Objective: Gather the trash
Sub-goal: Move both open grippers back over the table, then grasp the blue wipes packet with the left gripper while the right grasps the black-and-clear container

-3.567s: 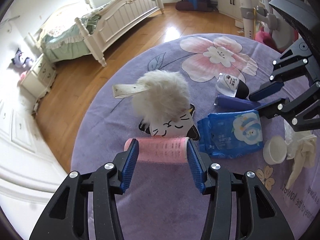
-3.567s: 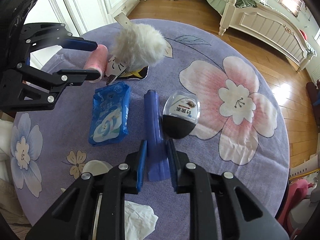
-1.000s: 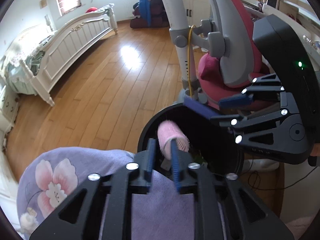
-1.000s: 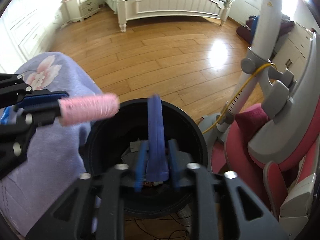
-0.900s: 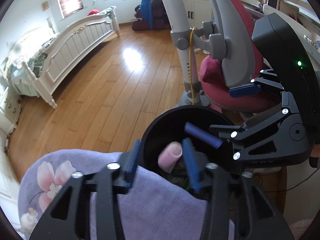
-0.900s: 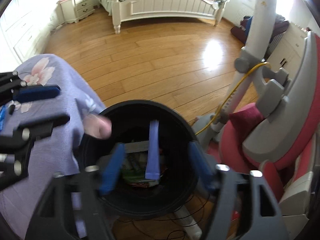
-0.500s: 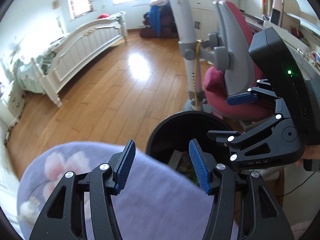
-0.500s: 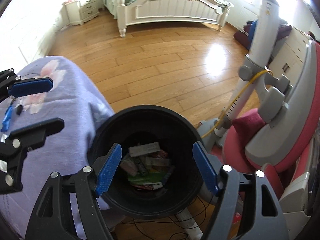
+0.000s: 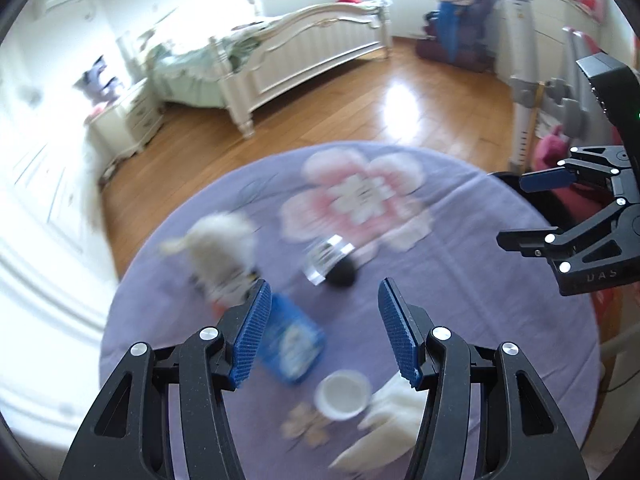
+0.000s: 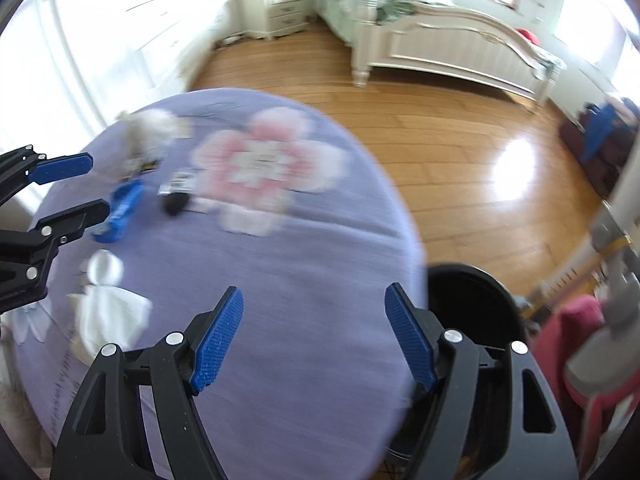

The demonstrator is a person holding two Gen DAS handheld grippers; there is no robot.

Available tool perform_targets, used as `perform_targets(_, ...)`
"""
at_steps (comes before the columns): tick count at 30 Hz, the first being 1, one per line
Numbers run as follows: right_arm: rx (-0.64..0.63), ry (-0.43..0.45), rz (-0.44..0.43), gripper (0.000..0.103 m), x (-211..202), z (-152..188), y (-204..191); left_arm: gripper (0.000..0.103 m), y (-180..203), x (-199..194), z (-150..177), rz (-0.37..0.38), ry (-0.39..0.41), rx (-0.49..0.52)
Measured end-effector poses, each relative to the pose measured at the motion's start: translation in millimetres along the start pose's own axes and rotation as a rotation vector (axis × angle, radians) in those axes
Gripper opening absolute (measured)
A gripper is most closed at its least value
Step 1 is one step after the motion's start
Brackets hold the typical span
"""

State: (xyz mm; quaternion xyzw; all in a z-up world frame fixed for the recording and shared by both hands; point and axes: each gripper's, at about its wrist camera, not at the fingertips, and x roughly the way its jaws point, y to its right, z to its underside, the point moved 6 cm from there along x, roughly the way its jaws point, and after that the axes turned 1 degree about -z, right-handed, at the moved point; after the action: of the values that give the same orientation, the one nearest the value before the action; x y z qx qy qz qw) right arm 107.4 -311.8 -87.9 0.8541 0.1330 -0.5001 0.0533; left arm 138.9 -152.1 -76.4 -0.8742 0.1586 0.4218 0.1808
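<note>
Left gripper (image 9: 324, 328), jaws apart and empty, hangs over the round lilac flower-print tablecloth (image 9: 460, 280); small white plastic cup (image 9: 342, 394) lies just ahead between its pads, crumpled white tissue (image 9: 384, 428) beside; right gripper (image 10: 316, 344), likewise spread and empty, sits farther, near the black round bin (image 10: 476, 304).

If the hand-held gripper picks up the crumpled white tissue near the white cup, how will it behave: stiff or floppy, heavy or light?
The white tissue looks crumpled and thin, so it is probably floppy and would droop from the pads. It likely weighs very little for its size. It lies right beside the white cup, perhaps touching it, so pulling it might nudge the cup.
</note>
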Motion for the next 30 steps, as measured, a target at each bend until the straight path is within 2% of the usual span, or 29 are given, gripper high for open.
perform_targets(3,-0.047,-0.004,-0.039,0.068,16,-16,-37,0.056,-30,1,23,-0.036,-0.032,-0.058)
perform_targets(7,-0.080,-0.020,-0.094,0.059,37,-40,-74,0.056,-48,7,38,-0.046,-0.063,-0.105)
perform_targets(15,-0.053,-0.091,-0.161,0.056,78,-65,-95,0.056,-48,42,31,0.038,-0.100,-0.170)
perform_targets(16,-0.053,-0.098,-0.167,0.052,81,-65,-95,0.056,-46,47,32,0.038,-0.105,-0.173)
perform_targets(17,-0.054,-0.108,-0.177,0.041,86,-65,-96,0.056,-46,51,31,0.039,-0.110,-0.173)
perform_targets(18,-0.057,-0.108,-0.179,0.037,88,-65,-97,0.056,-43,54,32,0.044,-0.113,-0.175)
perform_targets(20,-0.061,-0.102,-0.192,0.037,89,-67,-98,0.042,-37,60,32,0.070,-0.118,-0.179)
perform_targets(21,-0.063,-0.100,-0.196,0.036,89,-68,-97,0.027,-33,62,31,0.091,-0.114,-0.172)
perform_targets(22,-0.070,-0.098,-0.198,0.036,90,-68,-97,0.018,-32,63,32,0.103,-0.110,-0.171)
perform_targets(26,-0.086,-0.095,-0.204,0.036,87,-64,-97,0.009,-35,58,33,0.155,-0.089,-0.196)
perform_targets(30,-0.080,-0.095,-0.216,0.036,84,-60,-93,0.007,-33,51,32,0.142,-0.079,-0.171)
